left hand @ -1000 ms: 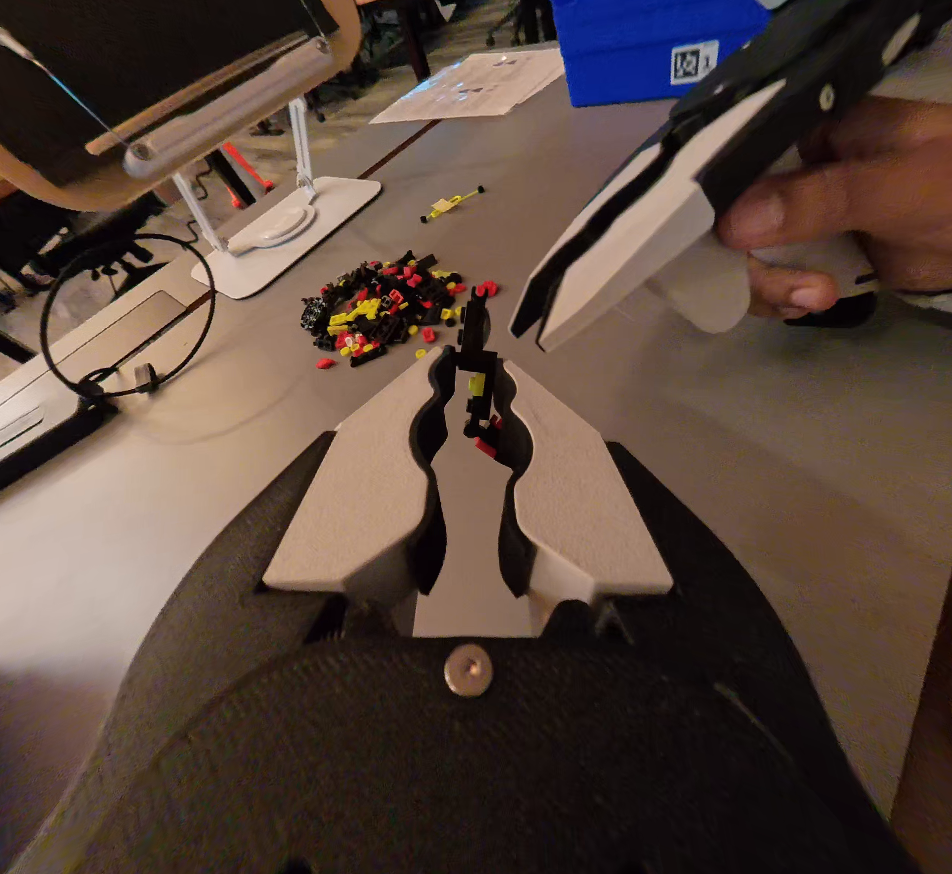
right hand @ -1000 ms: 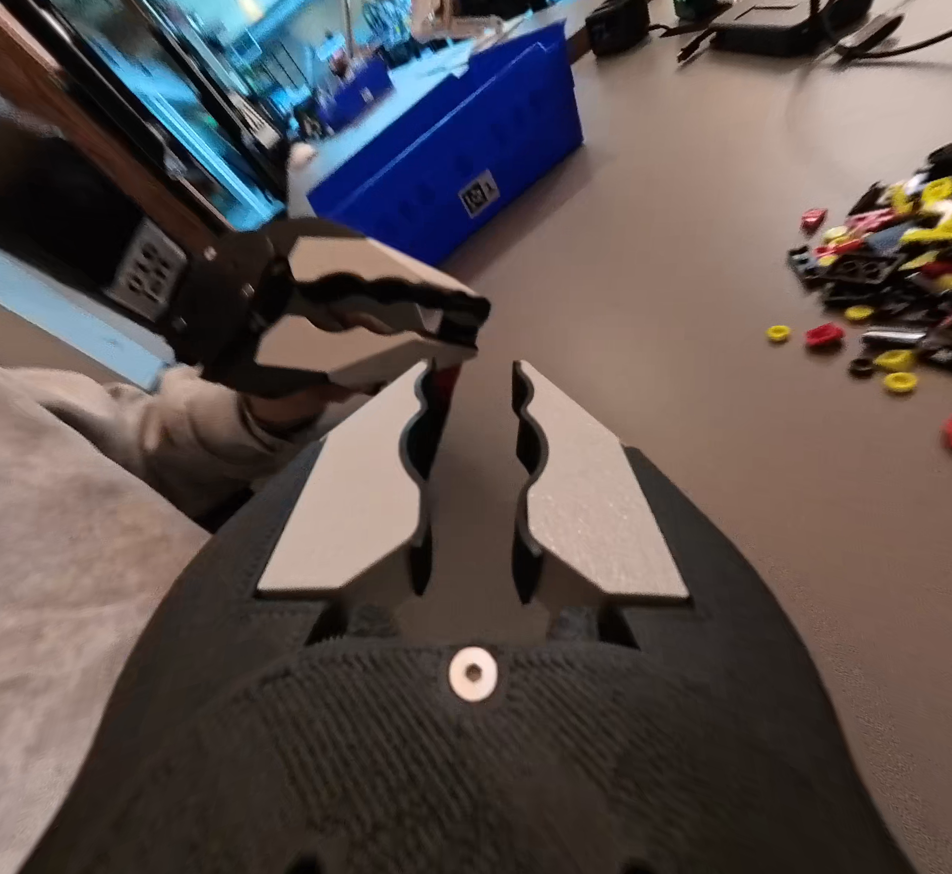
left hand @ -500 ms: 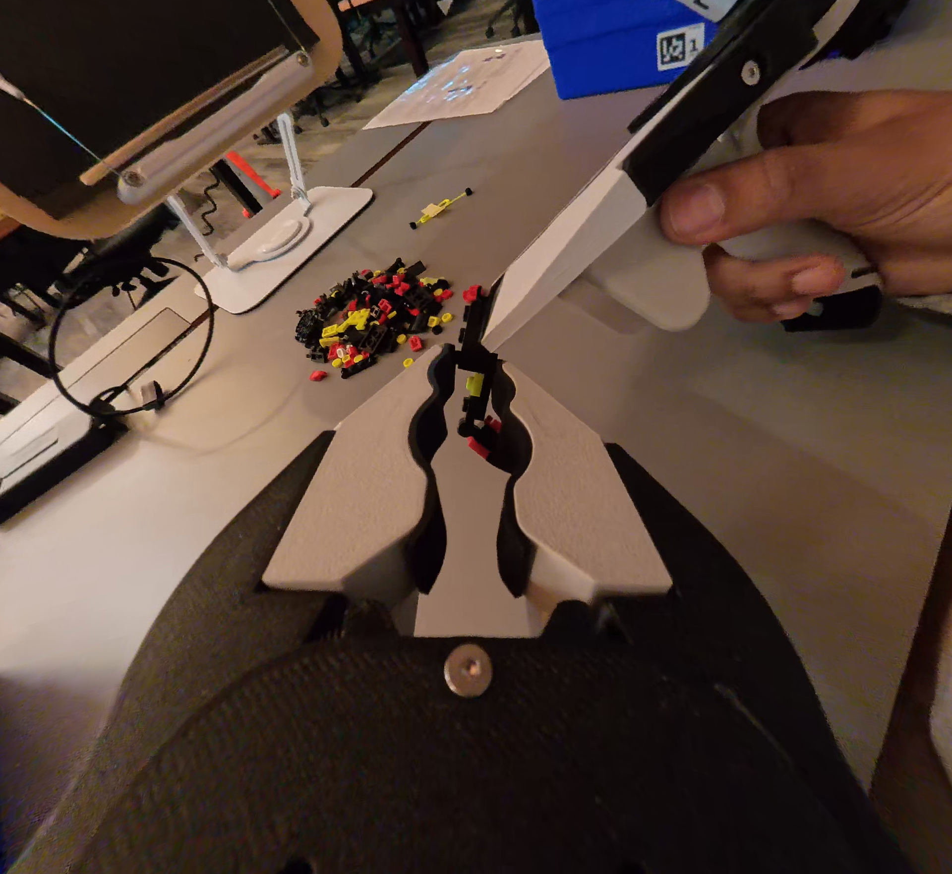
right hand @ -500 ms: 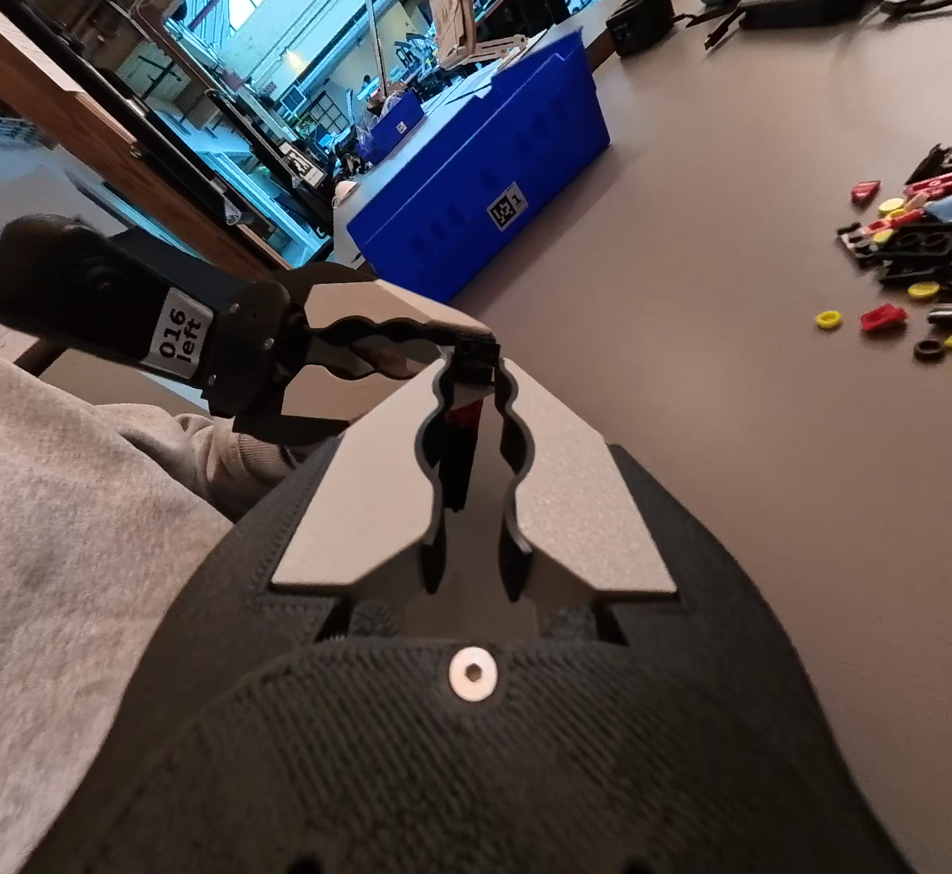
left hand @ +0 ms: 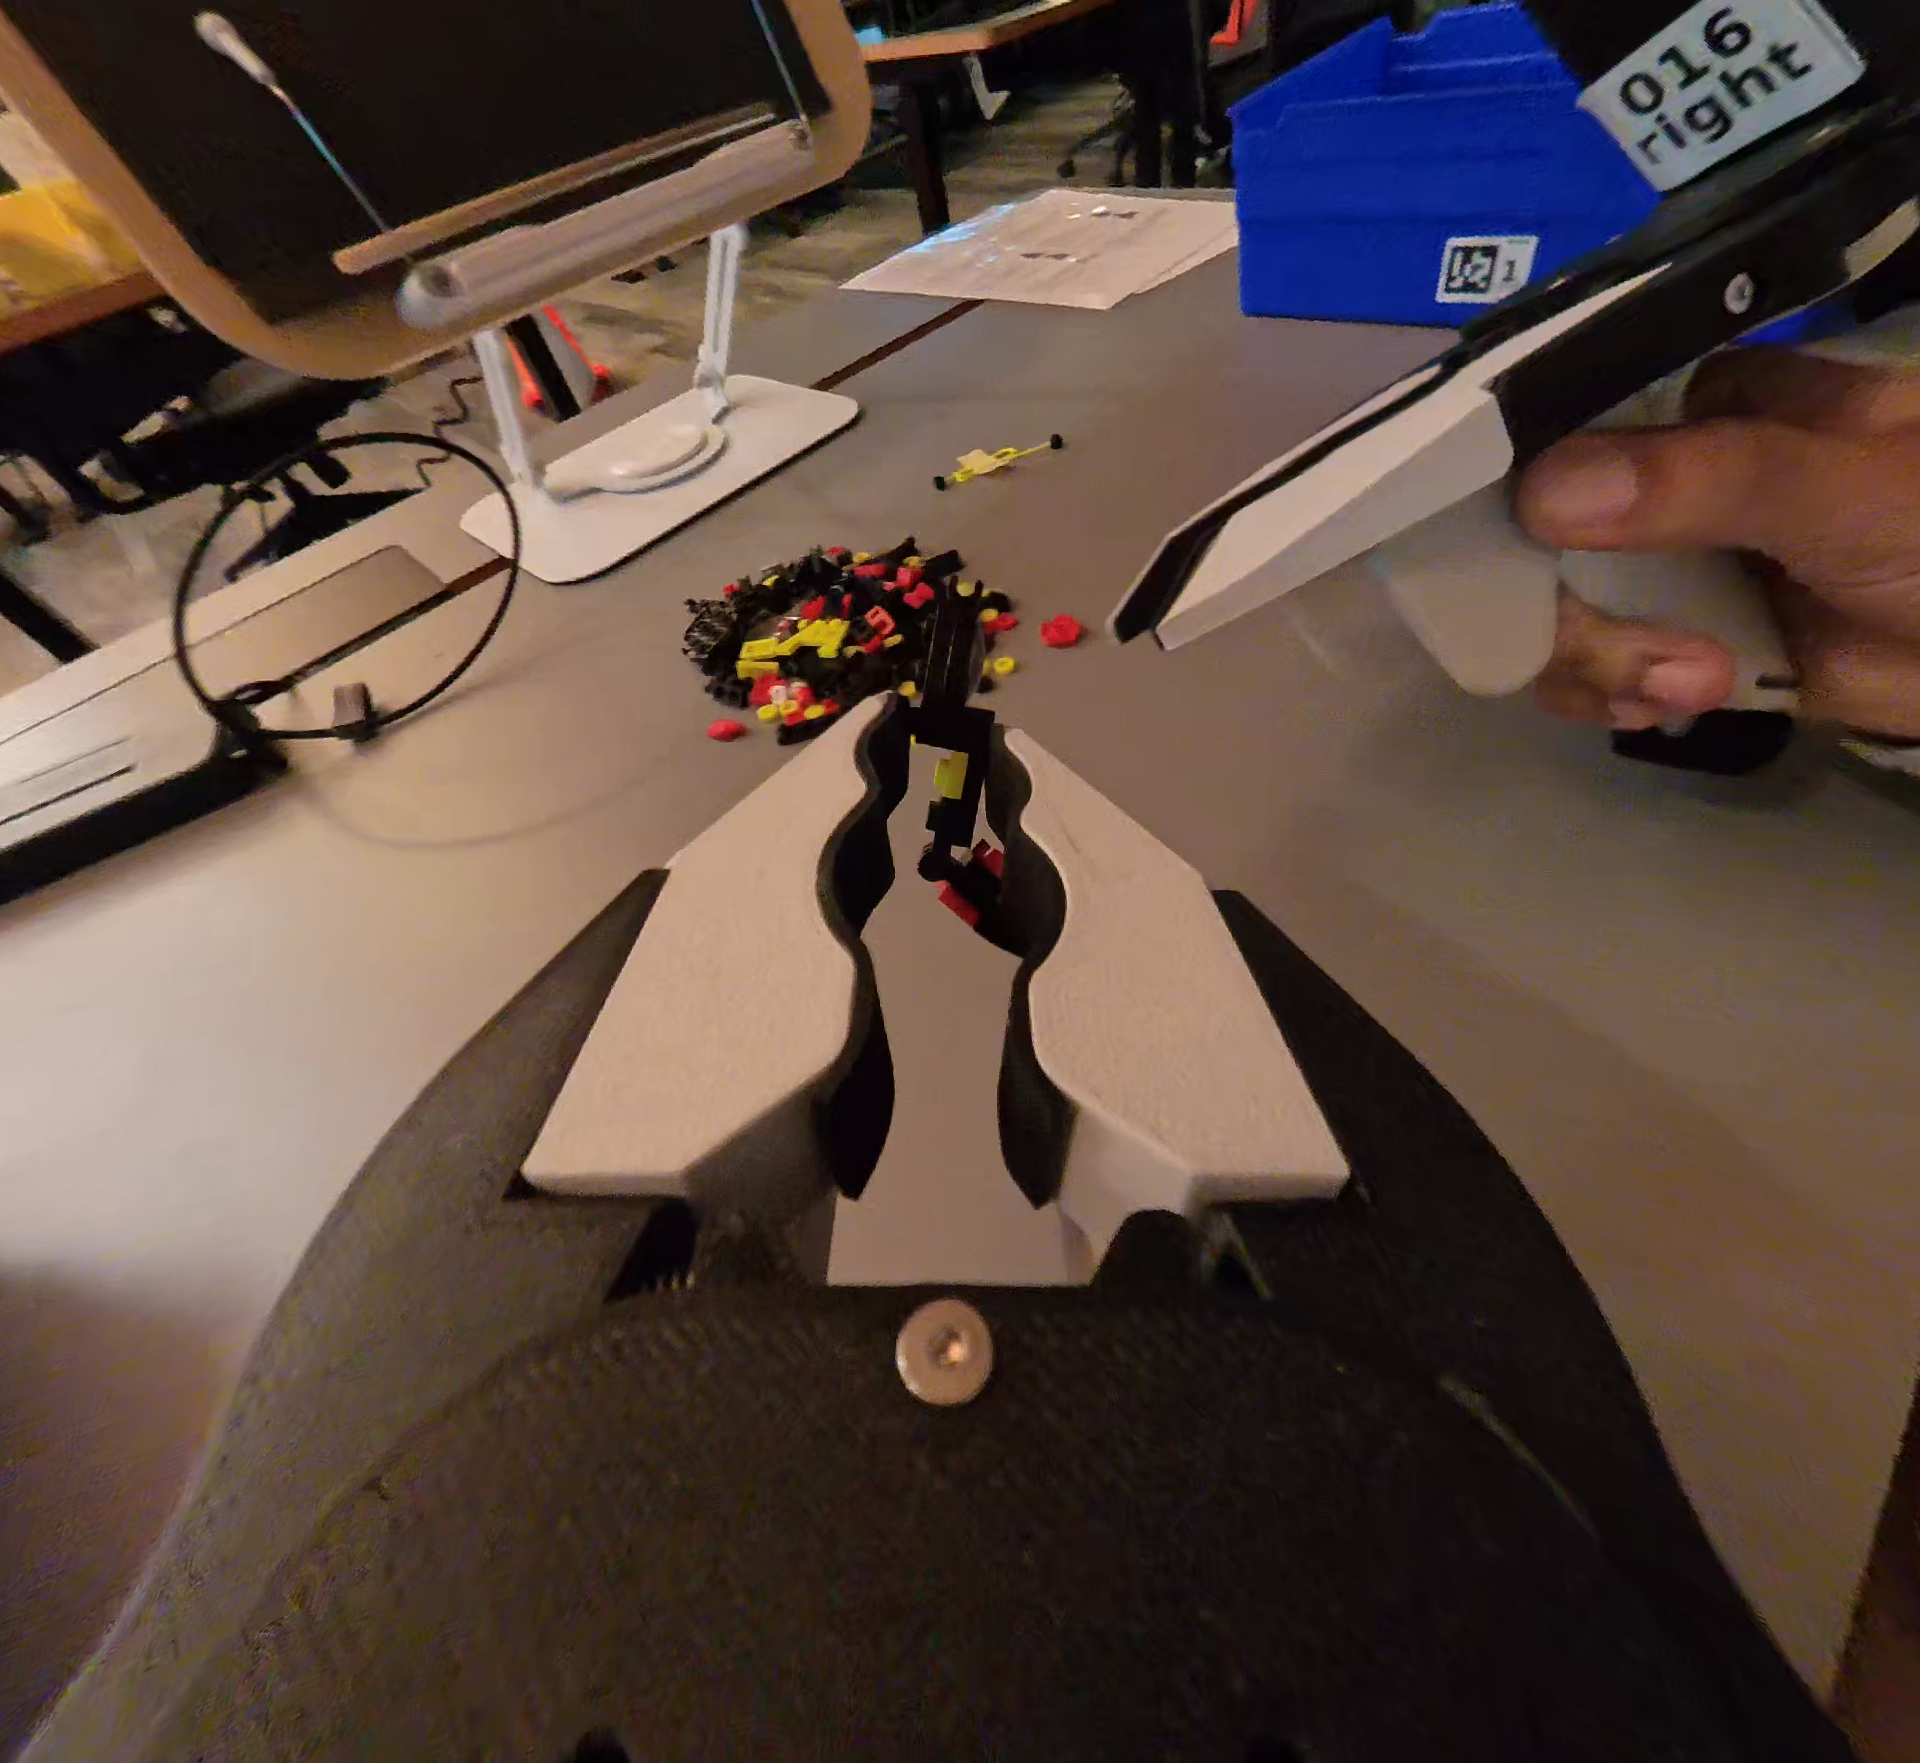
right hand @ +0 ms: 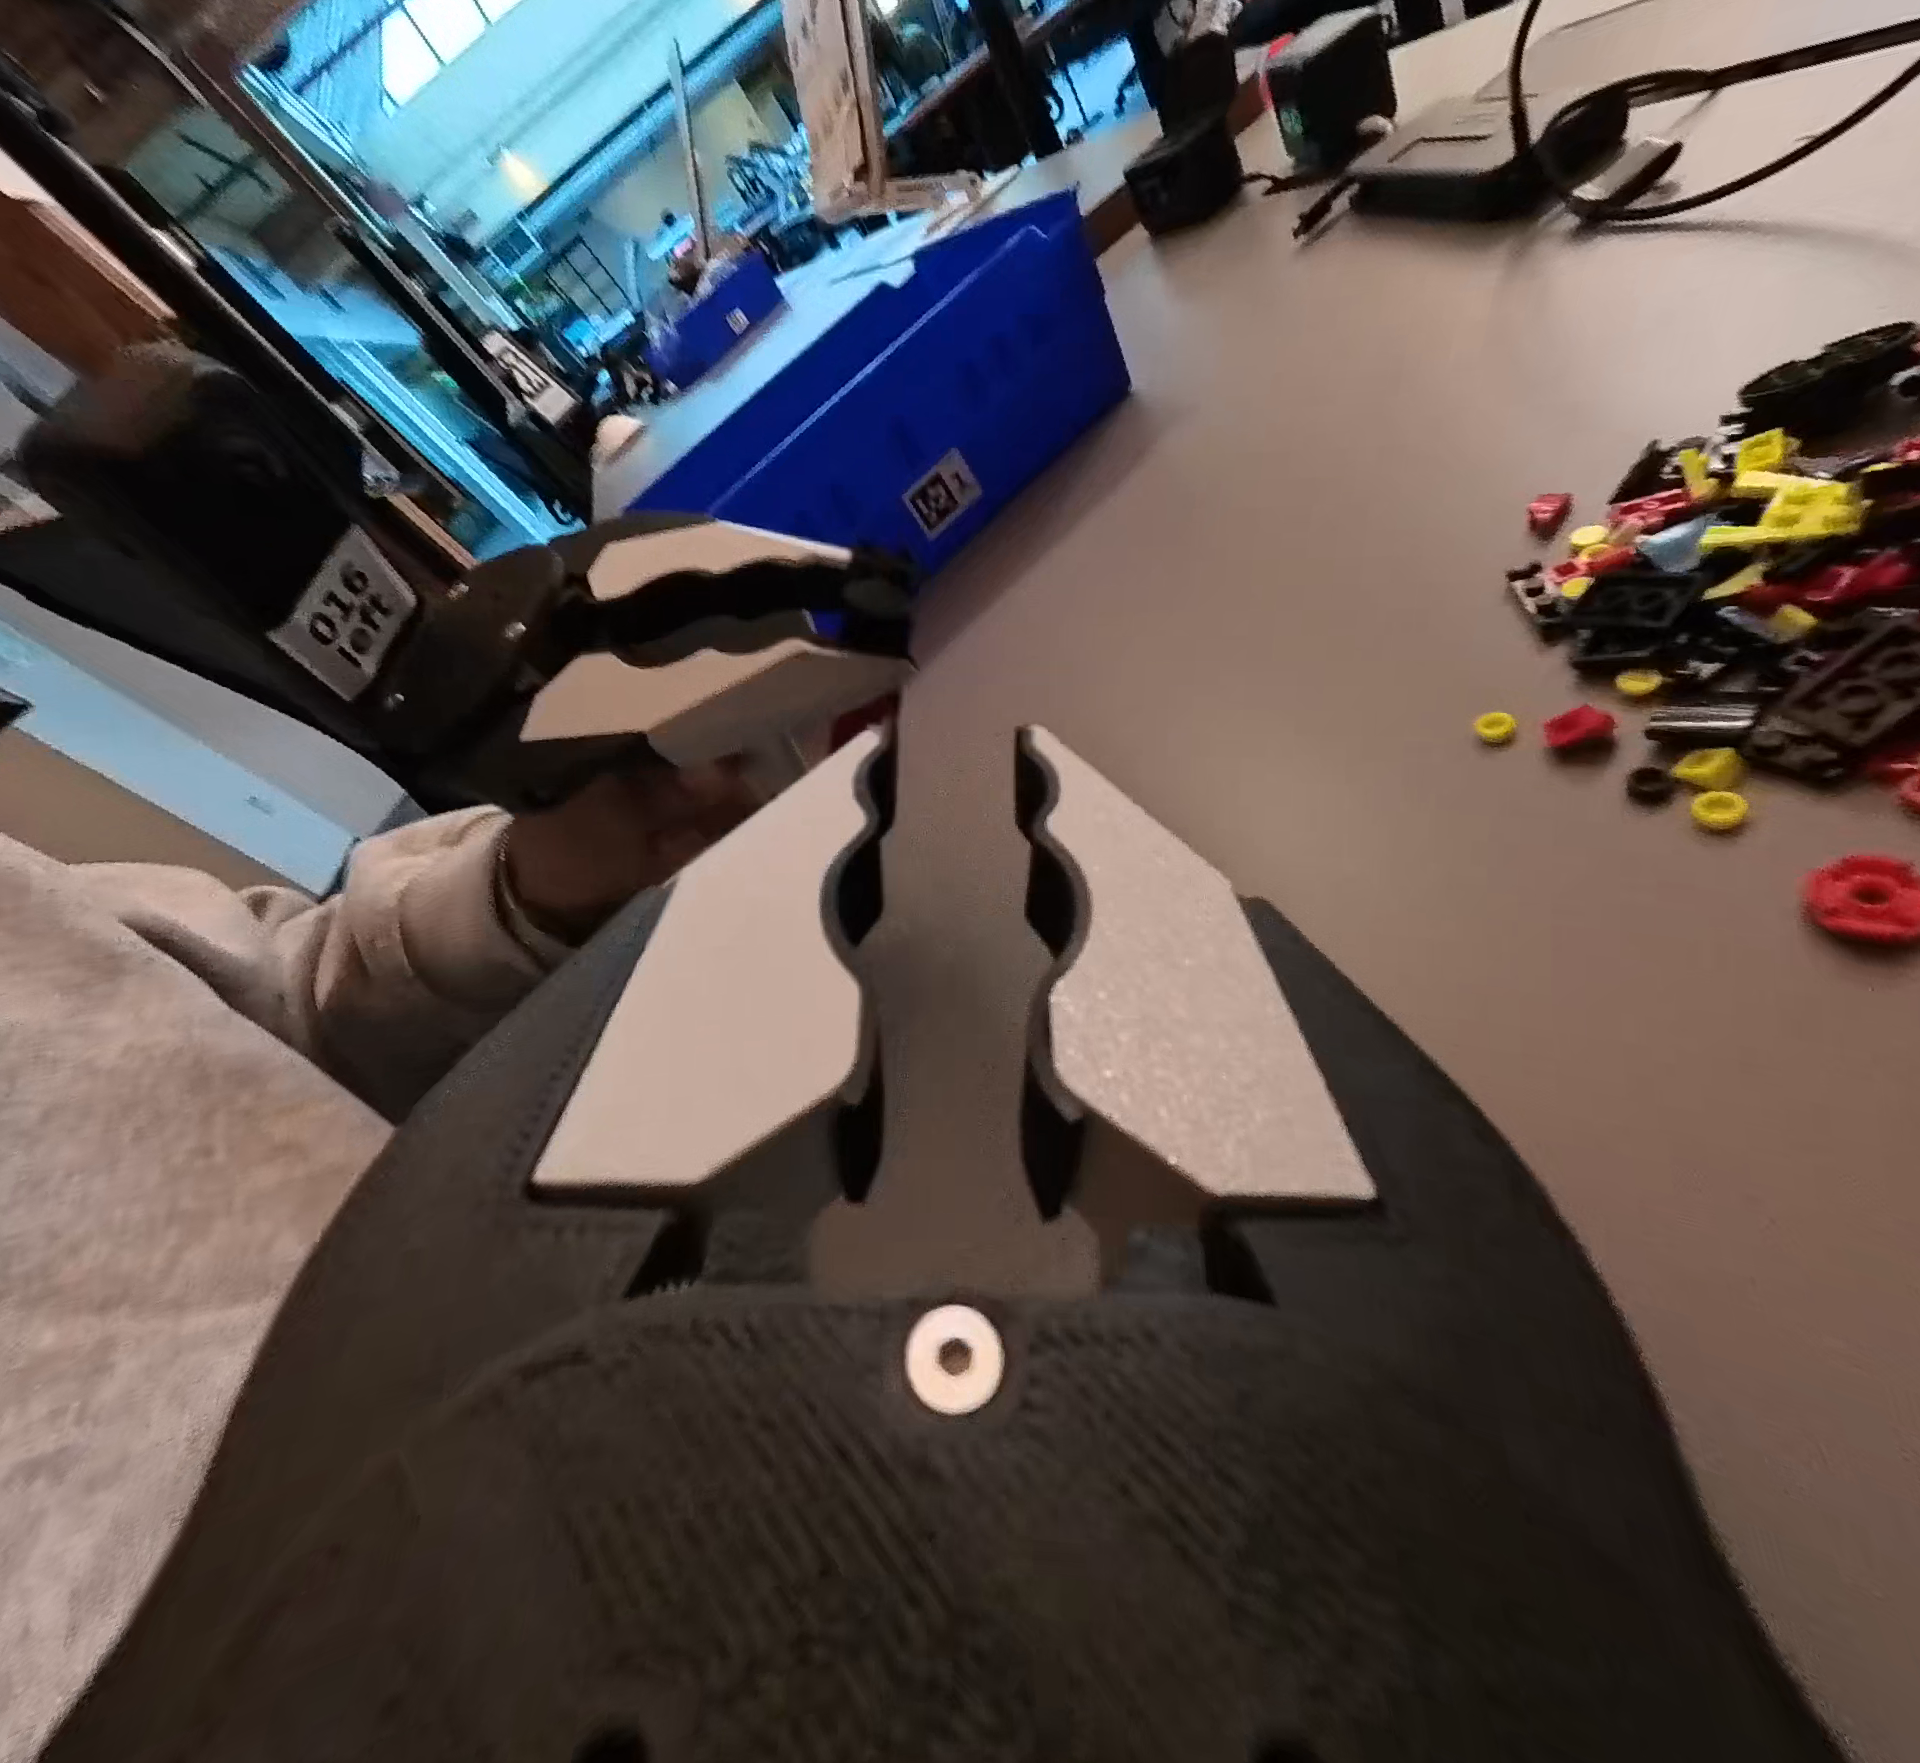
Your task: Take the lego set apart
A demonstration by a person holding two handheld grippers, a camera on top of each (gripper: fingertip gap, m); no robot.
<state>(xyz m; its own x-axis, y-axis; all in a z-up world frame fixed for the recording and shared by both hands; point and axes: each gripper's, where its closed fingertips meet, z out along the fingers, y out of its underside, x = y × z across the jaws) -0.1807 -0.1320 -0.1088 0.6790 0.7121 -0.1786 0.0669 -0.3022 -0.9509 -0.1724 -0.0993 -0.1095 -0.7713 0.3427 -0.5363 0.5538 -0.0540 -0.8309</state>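
Lego piece (left hand: pixel 954 783): a narrow black strip with one yellow and a few red bits, pinched upright at the tips of the left claw (left hand: pixel 945 726), raised above the surface (left hand: pixel 1351 934). Left claw closed onto it; fingers otherwise parted along their wavy inner edges.

Right claw (right hand: pixel 954 742): fingers apart with a clear gap, nothing between them. In the left wrist view it hangs to the right of the lego piece, not touching it, held by a hand (left hand: pixel 1766 570).

Loose pile (left hand: pixel 842 638) of black, red and yellow parts lies on the surface just beyond the lego piece. One red round part (left hand: pixel 1060 631) sits just right of the pile, apart from it. A small yellow axle with black ends (left hand: pixel 997 461) lies farther back.

Blue bin (left hand: pixel 1434 186): beyond the pile, to the right, at the far edge; contents not visible. A sheet of paper (left hand: pixel 1049 248) lies left of the bin. A white stand (left hand: pixel 665 477) carrying a dark panel sits left of the pile.
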